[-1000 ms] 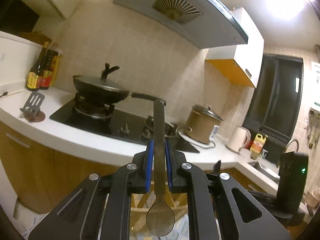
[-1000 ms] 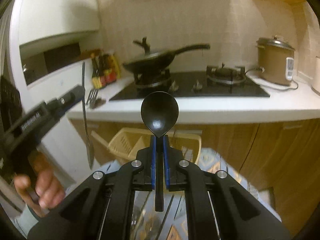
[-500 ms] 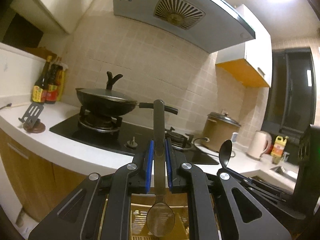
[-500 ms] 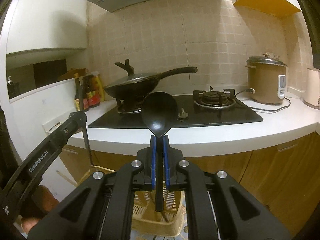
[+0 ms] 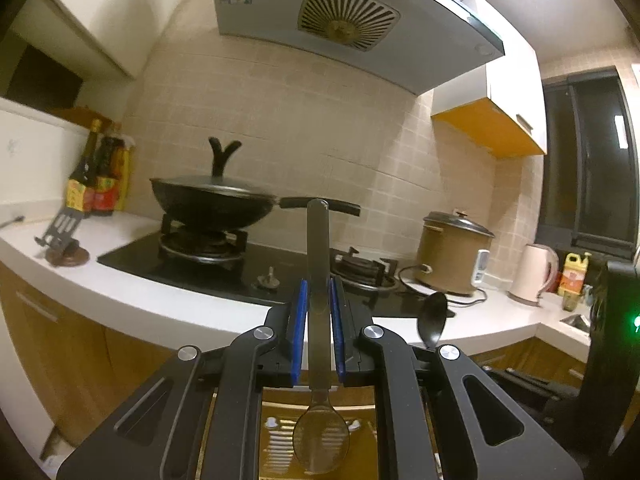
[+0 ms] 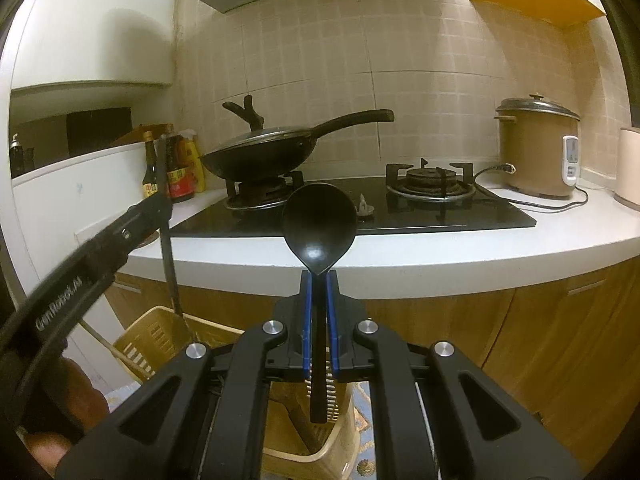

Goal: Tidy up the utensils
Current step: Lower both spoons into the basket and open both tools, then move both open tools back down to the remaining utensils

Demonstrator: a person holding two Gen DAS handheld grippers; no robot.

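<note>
A white worktop (image 6: 400, 260) edge curves ahead, open air before it. Below, a yellow slatted basket (image 6: 148, 340) stands on the floor. Left tongs (image 5: 318, 304) clamp a steel spoon (image 5: 318, 364), bowl hanging over the basket. Right tongs (image 6: 319, 292) clamp a black spoon (image 6: 320, 228), bowl up. Tiled kitchen, wok (image 6: 260, 156) on hob.

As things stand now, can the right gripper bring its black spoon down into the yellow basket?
Probably yes. The right gripper is shut on the black spoon, and the yellow basket stands open-topped just beneath it. Nothing covers the basket; only the left gripper's metal spoon hangs nearby to the side.
</note>
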